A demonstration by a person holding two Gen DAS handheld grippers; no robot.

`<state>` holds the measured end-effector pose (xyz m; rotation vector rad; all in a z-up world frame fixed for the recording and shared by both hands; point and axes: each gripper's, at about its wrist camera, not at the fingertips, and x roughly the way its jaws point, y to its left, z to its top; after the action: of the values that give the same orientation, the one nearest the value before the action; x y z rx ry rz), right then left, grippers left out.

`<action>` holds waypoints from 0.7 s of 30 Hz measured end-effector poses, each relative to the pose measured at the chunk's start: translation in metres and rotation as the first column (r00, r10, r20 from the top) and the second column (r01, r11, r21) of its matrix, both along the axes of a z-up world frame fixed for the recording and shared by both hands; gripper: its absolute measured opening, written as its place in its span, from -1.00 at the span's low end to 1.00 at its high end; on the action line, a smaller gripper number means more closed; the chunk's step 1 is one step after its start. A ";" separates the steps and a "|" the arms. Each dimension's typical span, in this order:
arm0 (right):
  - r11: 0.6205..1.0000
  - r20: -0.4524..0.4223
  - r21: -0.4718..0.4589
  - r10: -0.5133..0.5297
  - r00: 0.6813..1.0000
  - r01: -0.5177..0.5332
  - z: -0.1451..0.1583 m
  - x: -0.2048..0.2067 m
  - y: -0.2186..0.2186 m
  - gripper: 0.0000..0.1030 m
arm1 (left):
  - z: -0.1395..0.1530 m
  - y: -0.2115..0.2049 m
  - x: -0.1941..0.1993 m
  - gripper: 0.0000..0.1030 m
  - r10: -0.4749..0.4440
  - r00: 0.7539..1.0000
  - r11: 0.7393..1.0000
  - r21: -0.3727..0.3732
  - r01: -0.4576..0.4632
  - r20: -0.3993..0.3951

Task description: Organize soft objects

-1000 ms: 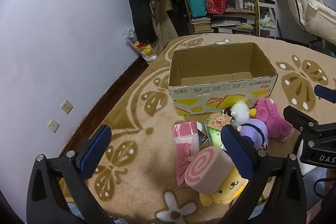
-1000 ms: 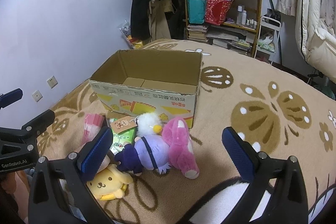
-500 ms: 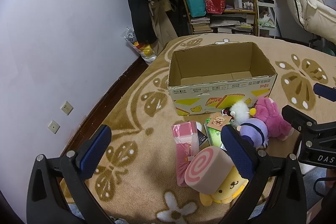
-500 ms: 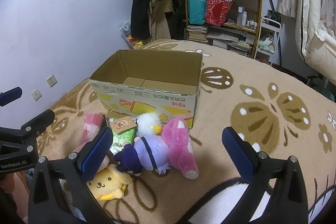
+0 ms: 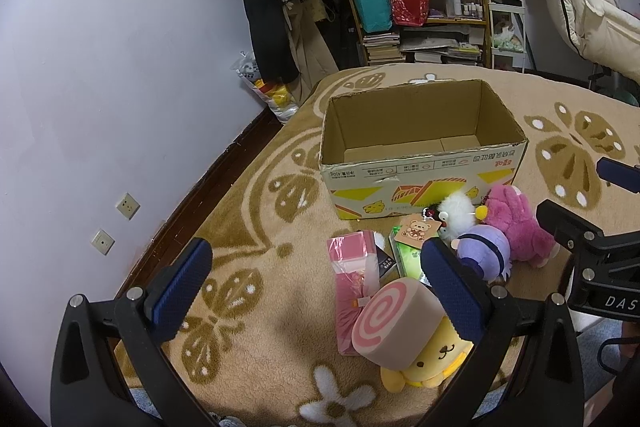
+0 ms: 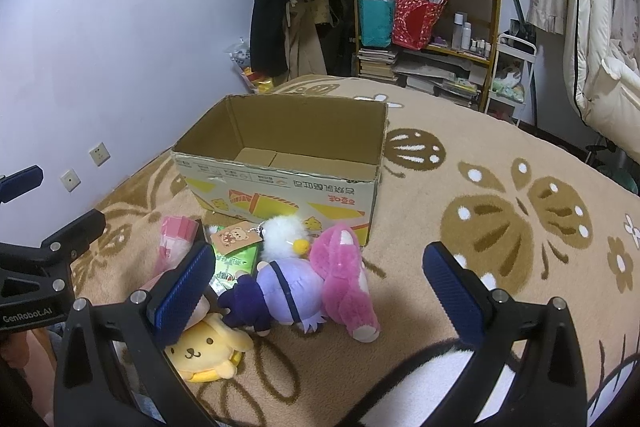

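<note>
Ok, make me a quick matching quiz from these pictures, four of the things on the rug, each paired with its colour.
Things:
1. cardboard box
2. dog plush
3. long-eared plush
4. fluffy chick

Colours:
A. white
B. magenta pink
C. brown with yellow print
D. yellow

Pairs: 1-C, 2-D, 3-B, 4-A

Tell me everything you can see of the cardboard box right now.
The cardboard box is brown corrugated card, open-topped, with nothing visible inside; only its folded bottom flaps show. Its near side is white with yellow and red graphics and upside-down print, its top edge dented. It stands upright on the patterned carpet, and the white fluffy toy and pink plush lie against that side.
</note>
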<state>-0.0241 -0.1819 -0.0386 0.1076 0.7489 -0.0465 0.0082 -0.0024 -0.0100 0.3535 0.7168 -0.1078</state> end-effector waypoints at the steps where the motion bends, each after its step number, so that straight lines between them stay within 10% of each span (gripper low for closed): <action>1: 1.000 0.000 0.000 0.001 1.000 -0.001 0.000 0.000 0.000 1.00 | 0.000 0.000 0.000 1.00 0.000 1.000 1.000 0.000 0.000 0.000; 21: 1.000 0.005 -0.002 -0.001 1.000 0.001 0.001 0.000 0.001 1.00 | 0.000 0.001 0.001 1.00 -0.003 1.000 1.000 0.001 0.003 -0.002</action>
<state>-0.0242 -0.1813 -0.0376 0.1061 0.7440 -0.0485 0.0089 -0.0017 -0.0102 0.3551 0.7187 -0.1105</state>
